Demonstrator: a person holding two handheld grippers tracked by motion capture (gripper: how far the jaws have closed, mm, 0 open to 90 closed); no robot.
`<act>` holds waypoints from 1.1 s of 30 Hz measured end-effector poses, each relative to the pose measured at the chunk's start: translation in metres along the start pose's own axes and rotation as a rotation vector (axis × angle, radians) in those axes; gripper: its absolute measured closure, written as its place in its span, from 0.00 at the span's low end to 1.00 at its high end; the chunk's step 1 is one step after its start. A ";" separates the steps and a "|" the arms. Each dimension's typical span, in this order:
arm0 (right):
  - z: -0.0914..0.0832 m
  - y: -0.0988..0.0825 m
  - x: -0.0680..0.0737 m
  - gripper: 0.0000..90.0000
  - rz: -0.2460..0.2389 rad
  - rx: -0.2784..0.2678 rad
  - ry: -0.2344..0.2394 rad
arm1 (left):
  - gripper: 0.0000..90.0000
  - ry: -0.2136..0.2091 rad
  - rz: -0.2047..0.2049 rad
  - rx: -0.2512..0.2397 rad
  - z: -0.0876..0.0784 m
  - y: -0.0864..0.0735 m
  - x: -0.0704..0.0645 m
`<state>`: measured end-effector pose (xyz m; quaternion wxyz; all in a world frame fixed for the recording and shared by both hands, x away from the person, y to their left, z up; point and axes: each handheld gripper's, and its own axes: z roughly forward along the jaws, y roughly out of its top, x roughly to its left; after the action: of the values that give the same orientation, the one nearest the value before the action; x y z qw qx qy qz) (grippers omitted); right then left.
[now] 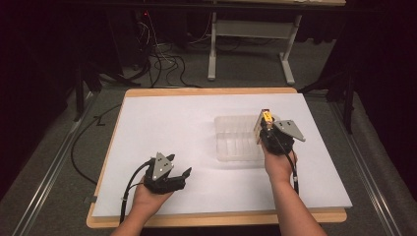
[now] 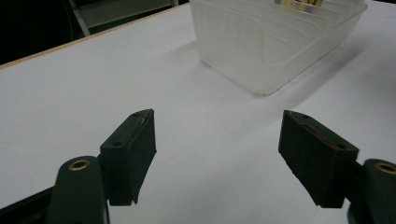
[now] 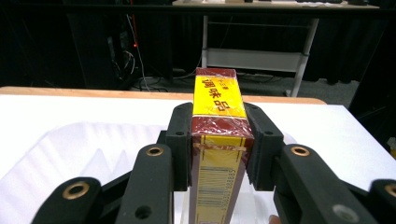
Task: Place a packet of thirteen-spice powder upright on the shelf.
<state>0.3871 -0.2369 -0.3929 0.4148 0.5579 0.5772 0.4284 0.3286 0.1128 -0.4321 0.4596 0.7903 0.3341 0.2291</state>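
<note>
A red and yellow box (image 3: pixel 218 93) with a barcode stands upright between the jaws of my right gripper (image 3: pixel 218 119), which is shut on its sides. In the high view that right gripper (image 1: pixel 266 124) holds the box (image 1: pixel 266 116) over the right end of a clear ribbed plastic bin (image 1: pixel 236 140). My left gripper (image 1: pixel 181 165) rests low near the table's front left, pointing right toward the bin. Its jaws stand open around bare white surface, with nothing between them, in the left gripper view (image 2: pixel 217 128). The bin (image 2: pixel 271 42) lies ahead of them.
A white sheet (image 1: pixel 167 123) covers the wooden table (image 1: pixel 211 219). Behind the table are cables on the floor (image 1: pixel 162 64) and the legs of another table (image 1: pixel 212 54). Open sheet lies left of the bin and along the front.
</note>
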 end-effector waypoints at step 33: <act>0.009 -0.012 -0.003 0.55 -0.032 0.092 0.101 | 0.31 -0.003 -0.012 -0.011 -0.002 0.001 0.001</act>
<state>0.3925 -0.2398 -0.4065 0.3658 0.5448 0.6254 0.4222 0.3285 0.1142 -0.4304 0.4660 0.7859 0.3371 0.2271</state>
